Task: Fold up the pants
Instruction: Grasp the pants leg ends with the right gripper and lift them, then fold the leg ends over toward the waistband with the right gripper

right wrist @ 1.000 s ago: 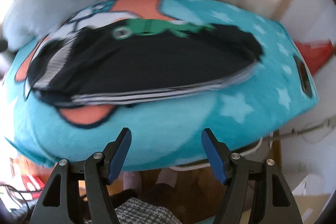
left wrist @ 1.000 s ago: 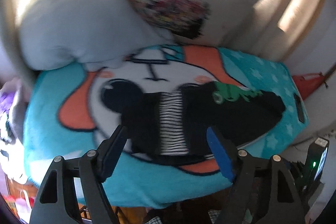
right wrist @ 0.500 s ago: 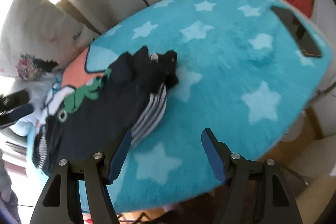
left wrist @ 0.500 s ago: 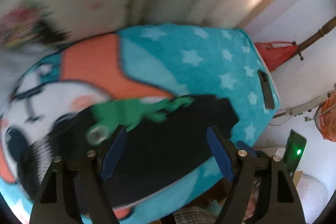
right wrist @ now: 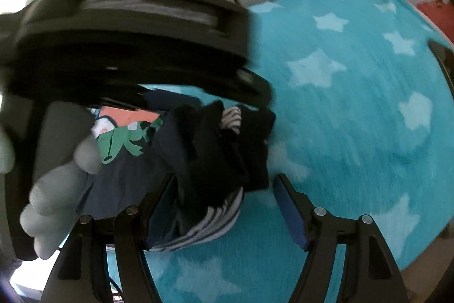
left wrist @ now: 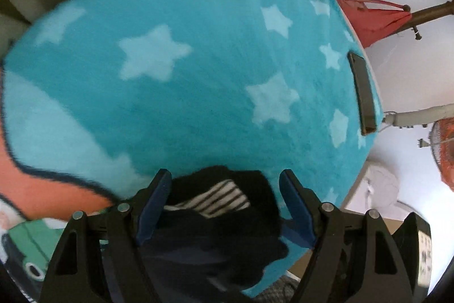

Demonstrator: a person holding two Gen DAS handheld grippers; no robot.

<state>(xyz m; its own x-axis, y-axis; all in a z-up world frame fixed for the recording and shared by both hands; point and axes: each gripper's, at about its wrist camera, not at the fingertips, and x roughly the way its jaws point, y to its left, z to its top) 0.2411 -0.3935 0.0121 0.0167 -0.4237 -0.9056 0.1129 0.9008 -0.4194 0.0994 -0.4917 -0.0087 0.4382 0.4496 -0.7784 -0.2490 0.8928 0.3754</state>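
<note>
Fleecy plush blanket [left wrist: 215,93]; soft matt cloth pants [right wrist: 215,149]; glossy dark phone [left wrist: 363,93].

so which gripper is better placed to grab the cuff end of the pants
Slightly the left. The left gripper has the pants cuff end centred between its open jaws, which have just been closing. The right gripper frames only the cuffs' striped edge, off-centre.

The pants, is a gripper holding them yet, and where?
Not yet. Both the left gripper and right gripper are open, with the bunched leg-cuff end of the pants lying between their fingers on the blanket.
</note>
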